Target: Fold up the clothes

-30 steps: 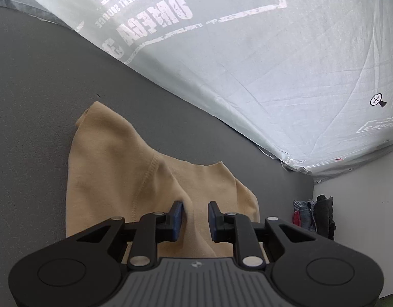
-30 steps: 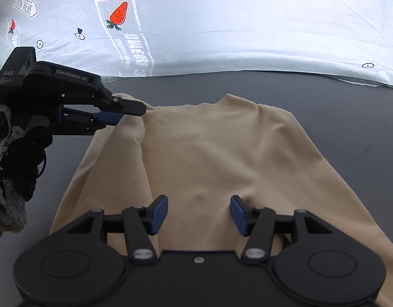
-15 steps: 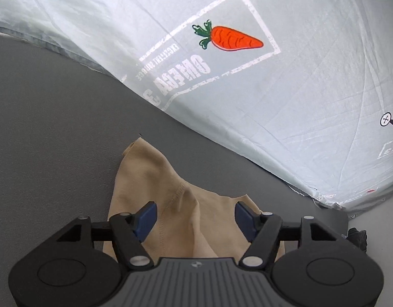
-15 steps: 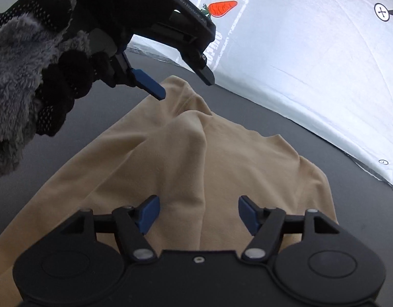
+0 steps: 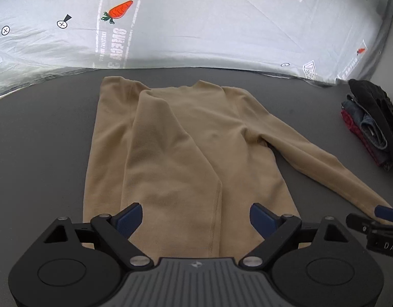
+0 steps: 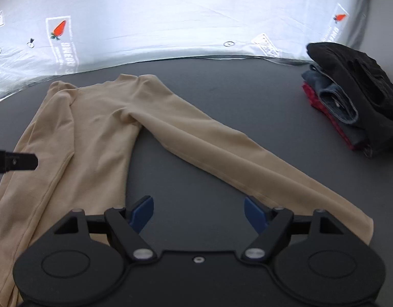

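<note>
both my grippers, left gripper (image 5: 195,218) and right gripper (image 6: 199,213), have just been opening and now gape empty. i've pulled back; the tan shirt (image 5: 186,140) lies mid-table (image 5: 42,140), one sleeve folded, the other sleeve (image 6: 234,158) next.

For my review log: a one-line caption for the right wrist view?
Open right gripper above the dark table; beige long-sleeved top with one sleeve outstretched, folded clothes stack far right.

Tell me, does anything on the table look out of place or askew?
Only mid-fold asymmetry: the tan top has one sleeve folded over its body, while the other sleeve sprawls diagonally across the dark table. The stacked clothes look tidy.
</note>
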